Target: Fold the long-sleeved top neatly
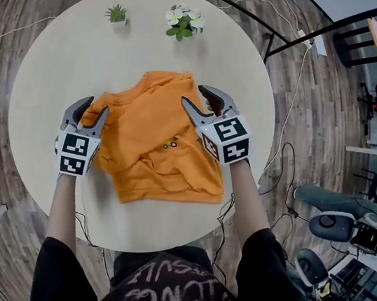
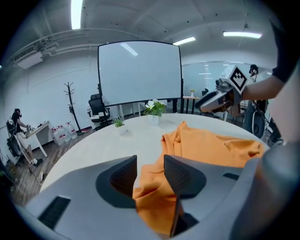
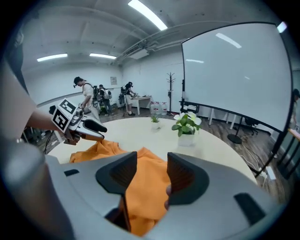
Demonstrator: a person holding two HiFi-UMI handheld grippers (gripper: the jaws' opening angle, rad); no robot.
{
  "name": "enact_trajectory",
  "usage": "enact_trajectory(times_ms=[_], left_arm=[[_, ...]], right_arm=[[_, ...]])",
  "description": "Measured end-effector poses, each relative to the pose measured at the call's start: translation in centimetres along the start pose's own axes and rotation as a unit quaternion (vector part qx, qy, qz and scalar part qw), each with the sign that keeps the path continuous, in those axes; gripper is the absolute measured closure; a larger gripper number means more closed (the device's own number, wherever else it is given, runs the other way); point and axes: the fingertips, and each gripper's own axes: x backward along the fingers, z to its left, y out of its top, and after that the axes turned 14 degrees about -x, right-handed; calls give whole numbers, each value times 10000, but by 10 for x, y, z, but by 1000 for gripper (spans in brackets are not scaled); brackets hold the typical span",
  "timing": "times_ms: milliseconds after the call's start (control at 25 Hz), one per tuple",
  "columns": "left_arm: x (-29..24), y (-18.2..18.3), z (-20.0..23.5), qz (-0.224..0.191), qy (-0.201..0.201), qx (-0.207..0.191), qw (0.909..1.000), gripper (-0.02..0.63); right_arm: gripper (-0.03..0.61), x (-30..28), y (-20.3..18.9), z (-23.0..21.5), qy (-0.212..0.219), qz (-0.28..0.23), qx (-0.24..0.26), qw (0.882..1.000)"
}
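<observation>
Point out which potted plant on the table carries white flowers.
The larger plant, right of the two at the far edge; the small plant beside it has only green leaves.

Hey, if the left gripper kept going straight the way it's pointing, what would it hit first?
The orange long-sleeved top: its bunched edge already lies between the left gripper's open jaws. Beyond it, probably just bare table, though depth is unclear.

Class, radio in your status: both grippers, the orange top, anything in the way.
Left gripper, right gripper open, fabric between each one's jaws. Orange top rumpled on table. Potted plants beyond, not in the way.
</observation>
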Motion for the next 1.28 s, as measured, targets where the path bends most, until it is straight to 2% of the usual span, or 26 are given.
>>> enact_trajectory(times_ms=[120,280,560,680,800,840,880,920,1040,1280], left_arm=[[-18,-16,3,248,-206,-114,9994,437],[-34,-31,2,501,-485,-213,9973,437],[-58,-47,-8,814,-957,-252,9918,437],[-61,-53,-9,966,-1036,-153,9898,437],[-61,-53,-12,1083,-1123,-193,9876,463],[-61,-53,-14,1121,-1151,-271,9866,479],[-60,-52,-16,1150,-1162,-377,9858,493],[-58,-51,-17,1168,-1154,-484,9852,511],[-53,-44,-18,1144,-1044,-717,9853,556],[-31,-12,-24,940,-795,-1158,9856,566]], right_arm=[[365,-48,-2,17,440,560,641,9954],[359,-101,-11,39,843,1229,1559,9765],[353,-154,-45,45,1160,2185,2309,9410],[357,-162,-47,43,1172,2296,2377,9365],[402,-163,-48,41,1096,2286,2517,9340],[426,-162,-47,40,1037,2232,2550,9351],[505,-161,-45,38,977,2162,2580,9366],[516,-158,-44,36,942,2097,2596,9380],[532,-147,-41,38,945,1946,2582,9415],[539,-110,-28,39,813,1570,2682,9470]])
